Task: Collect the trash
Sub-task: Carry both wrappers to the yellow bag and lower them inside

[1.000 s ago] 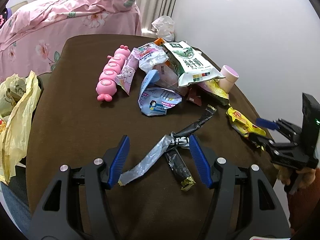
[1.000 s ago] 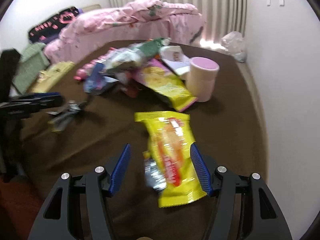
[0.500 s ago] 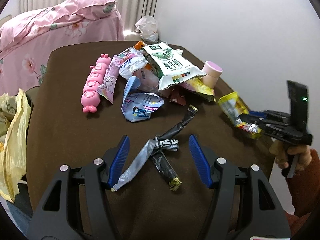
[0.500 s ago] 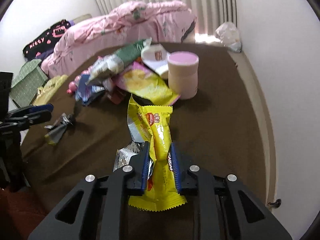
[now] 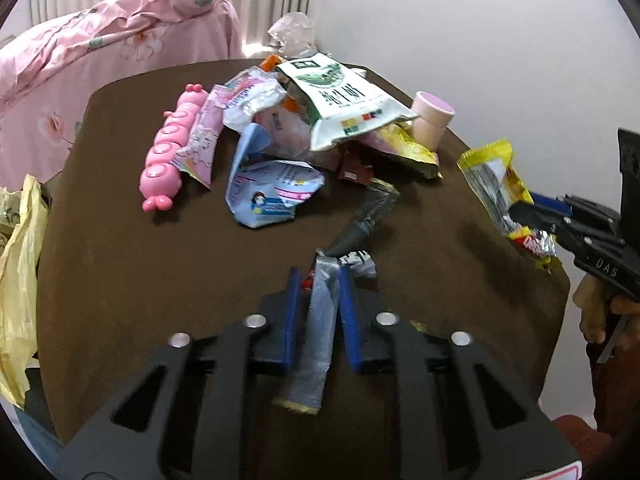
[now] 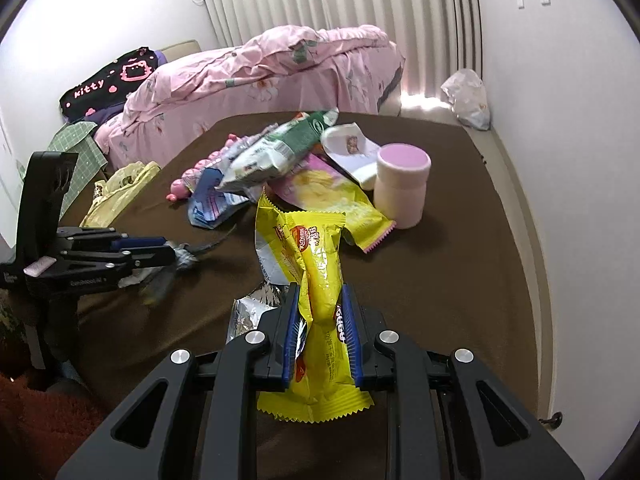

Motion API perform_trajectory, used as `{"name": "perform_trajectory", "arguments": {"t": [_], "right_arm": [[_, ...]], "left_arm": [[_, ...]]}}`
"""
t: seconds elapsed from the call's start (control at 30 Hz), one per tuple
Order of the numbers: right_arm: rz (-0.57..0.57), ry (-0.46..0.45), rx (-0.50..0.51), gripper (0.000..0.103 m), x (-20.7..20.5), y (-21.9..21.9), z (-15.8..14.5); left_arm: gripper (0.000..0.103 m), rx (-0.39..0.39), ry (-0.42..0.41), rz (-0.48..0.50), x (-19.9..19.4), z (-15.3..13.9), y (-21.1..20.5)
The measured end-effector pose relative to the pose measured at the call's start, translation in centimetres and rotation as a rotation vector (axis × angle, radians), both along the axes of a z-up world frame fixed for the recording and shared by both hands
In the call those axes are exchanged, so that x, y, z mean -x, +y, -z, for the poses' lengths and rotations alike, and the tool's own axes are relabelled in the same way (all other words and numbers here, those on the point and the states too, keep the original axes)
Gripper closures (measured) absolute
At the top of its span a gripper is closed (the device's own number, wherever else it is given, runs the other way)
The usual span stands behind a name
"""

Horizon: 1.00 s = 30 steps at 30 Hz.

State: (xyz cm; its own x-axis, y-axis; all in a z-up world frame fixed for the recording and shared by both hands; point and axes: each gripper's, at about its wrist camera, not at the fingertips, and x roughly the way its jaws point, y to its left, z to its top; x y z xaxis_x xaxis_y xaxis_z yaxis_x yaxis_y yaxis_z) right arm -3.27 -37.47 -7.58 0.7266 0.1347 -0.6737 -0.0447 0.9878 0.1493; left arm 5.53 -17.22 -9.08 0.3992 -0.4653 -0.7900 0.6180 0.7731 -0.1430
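The left tool (image 5: 319,276) has just been closing and is now pinching a grey-silver wrapper (image 5: 320,320) low over the brown table (image 5: 120,280). The right tool (image 6: 319,294) is clamping a yellow snack wrapper (image 6: 320,264), holding it clear of the table. More wrappers are lying heaped mid-table beside a pink cup (image 6: 402,184) and a pink caterpillar toy (image 5: 172,148).

Ahead of your claws the brown table (image 5: 120,264) carries a wrapper heap (image 5: 304,128) (green-and-white bag on top), a pink caterpillar toy (image 5: 170,148) left of it, a pink cup (image 6: 402,184) right
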Motion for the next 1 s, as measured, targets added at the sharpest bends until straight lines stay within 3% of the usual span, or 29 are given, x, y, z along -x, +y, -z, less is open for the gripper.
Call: {"name": "perform_trajectory", "arguments": {"t": [0.27, 0.57, 0.83, 1.0], "right_arm": [[0.0, -0.045, 0.033, 0.083, 1.1, 1.0, -1.8], [-0.043, -0.117, 0.04, 0.083, 0.6, 3.5, -4.6], [-0.168, -0.221, 0.054, 0.083, -3.0, 9.4, -9.0], [-0.258, -0.231, 0.047, 0.083, -5.8, 13.1, -10.0]], "left_arm": [[0.086, 0.05, -0.057, -0.038, 1.2, -2.0, 2.3], [0.086, 0.08, -0.235, -0.148, 2.1, -6.8, 6.2], [0.086, 0.124, -0.312, -0.359, -0.7, -10.0, 14.1], [0.086, 0.097, -0.368, -0.523, -2.4, -10.6, 19.5]]}}
